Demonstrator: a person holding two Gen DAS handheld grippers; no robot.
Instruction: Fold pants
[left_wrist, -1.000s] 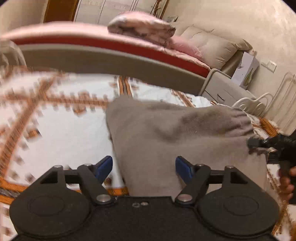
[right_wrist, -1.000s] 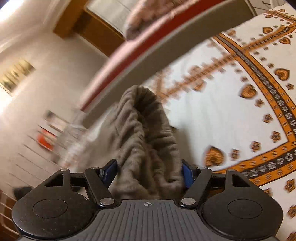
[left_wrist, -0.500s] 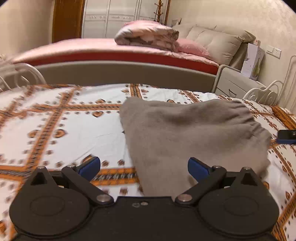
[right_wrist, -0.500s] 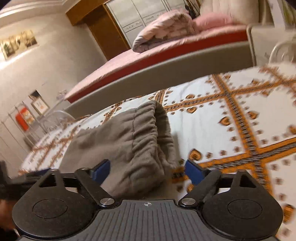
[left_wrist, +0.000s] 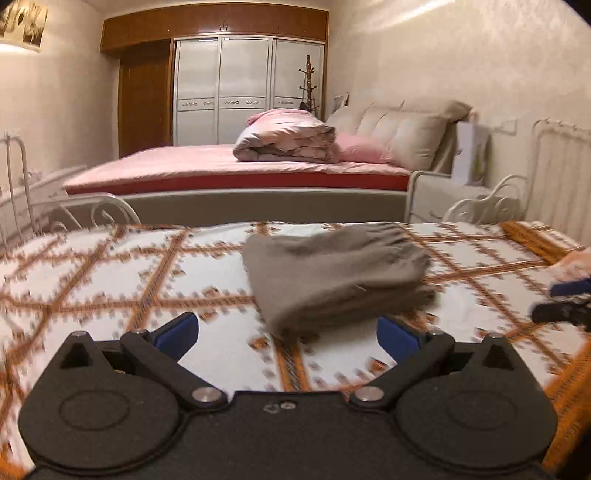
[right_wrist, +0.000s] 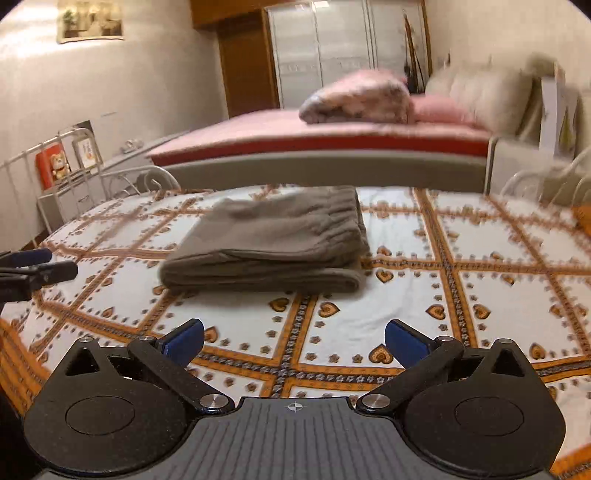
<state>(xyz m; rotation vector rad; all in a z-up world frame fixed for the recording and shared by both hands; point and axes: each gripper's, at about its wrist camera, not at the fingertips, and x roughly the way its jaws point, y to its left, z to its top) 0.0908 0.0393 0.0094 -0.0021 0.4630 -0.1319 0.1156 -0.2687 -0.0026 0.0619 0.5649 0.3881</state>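
1. Lying mid-frame on the patterned bedspread (right_wrist: 480, 295) I see one pair of grey pants (right_wrist: 273, 243), folded into a thick flat stack, gathered waistband toward the upper right.
2. My left gripper (left_wrist: 288, 334) has just been opening; its blue fingers (left_wrist: 177, 332) stand wide with only the fold's near edge between them, untouched.
3. My right gripper (right_wrist: 293, 338) has likewise just opened, nothing between its two fingers (right_wrist: 406, 341).
4. I count two beds, one folded quilt (left_wrist: 286, 138).
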